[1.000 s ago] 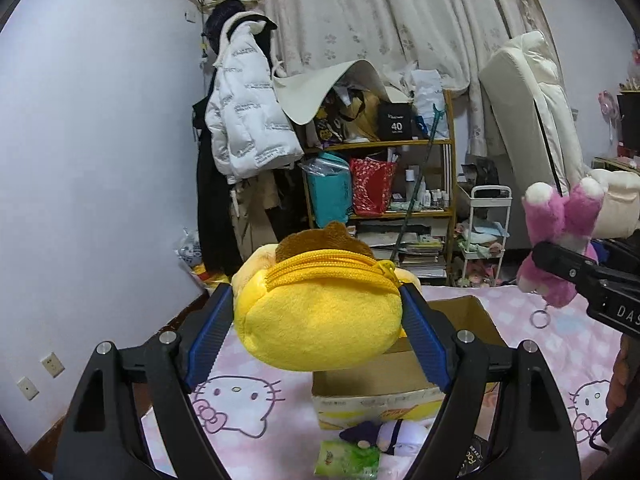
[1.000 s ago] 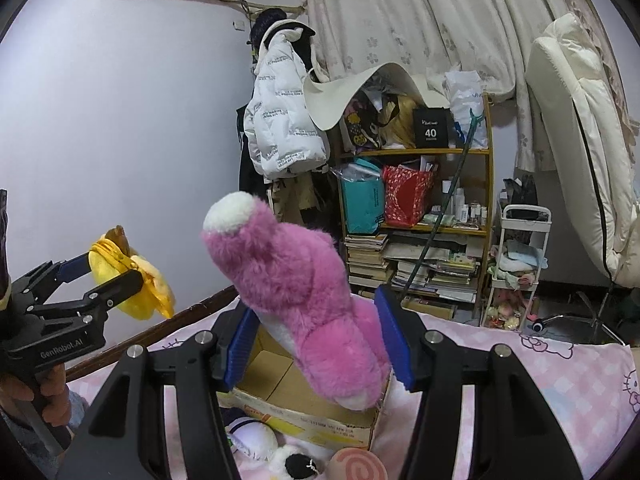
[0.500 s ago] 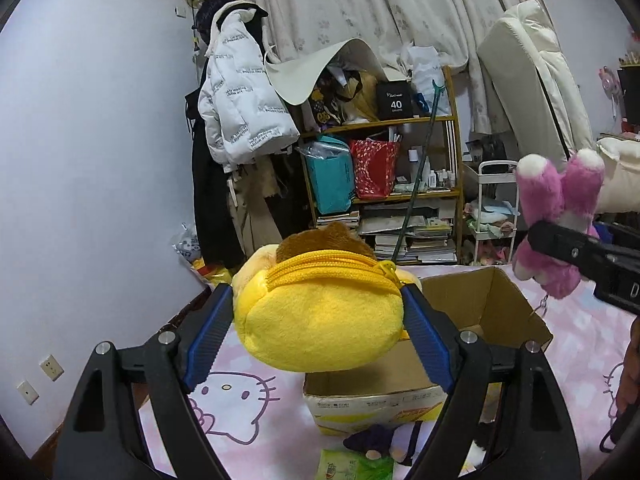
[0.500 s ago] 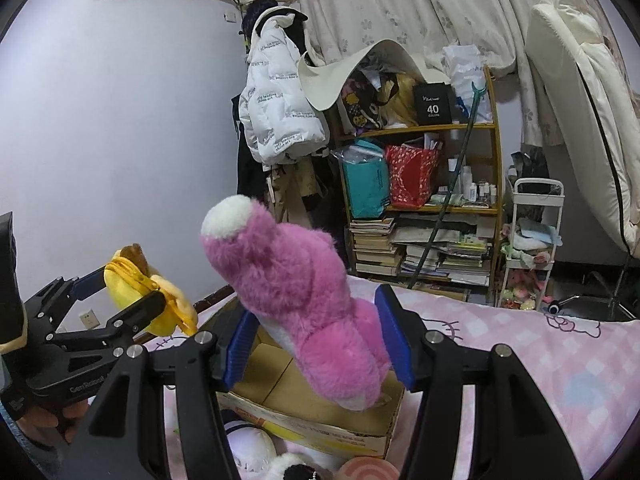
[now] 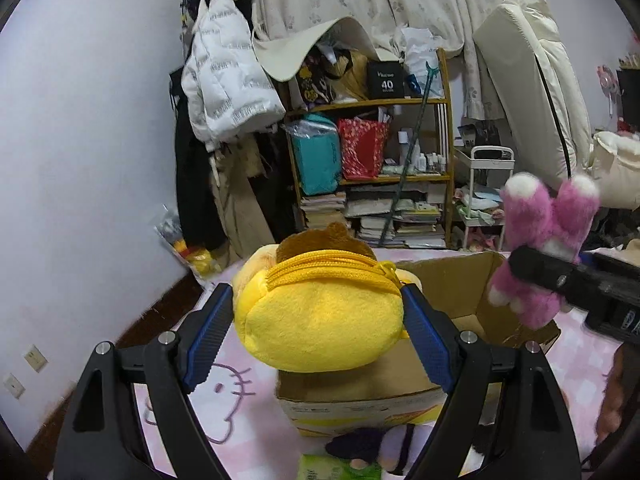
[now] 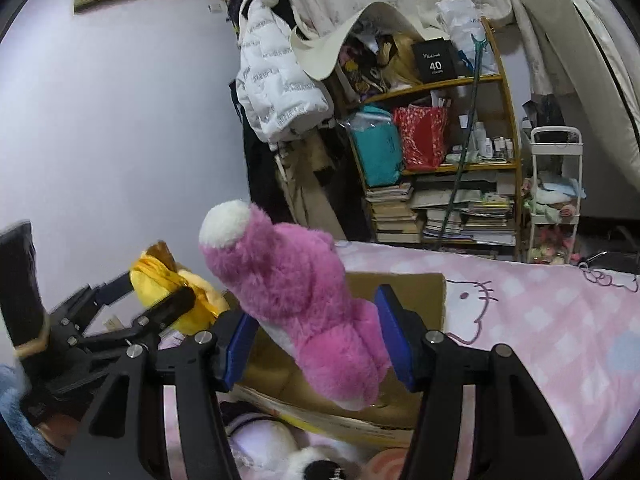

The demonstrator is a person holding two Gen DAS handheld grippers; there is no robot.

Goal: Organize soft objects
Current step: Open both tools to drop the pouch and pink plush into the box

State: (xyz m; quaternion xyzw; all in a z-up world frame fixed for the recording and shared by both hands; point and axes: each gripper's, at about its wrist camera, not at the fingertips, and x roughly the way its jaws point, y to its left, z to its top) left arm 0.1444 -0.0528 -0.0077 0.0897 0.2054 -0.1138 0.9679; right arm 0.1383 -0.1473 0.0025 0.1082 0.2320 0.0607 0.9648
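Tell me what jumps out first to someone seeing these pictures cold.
The yellow plush pouch, clamped in the left claw, fills the centre above the open cardboard box. Right of it, the right claw grips a pink plush toy over the same box on the pink bedsheet.

Each camera sits just behind its own gripper and looks forward along the two fingers. The left view is very near the yellow toy (image 5: 320, 312); the right view is very near the pink toy (image 6: 304, 300). Both see the box (image 5: 452, 292), the bed (image 6: 540, 312), and the shelf (image 5: 372, 176) at 12 o'clock.
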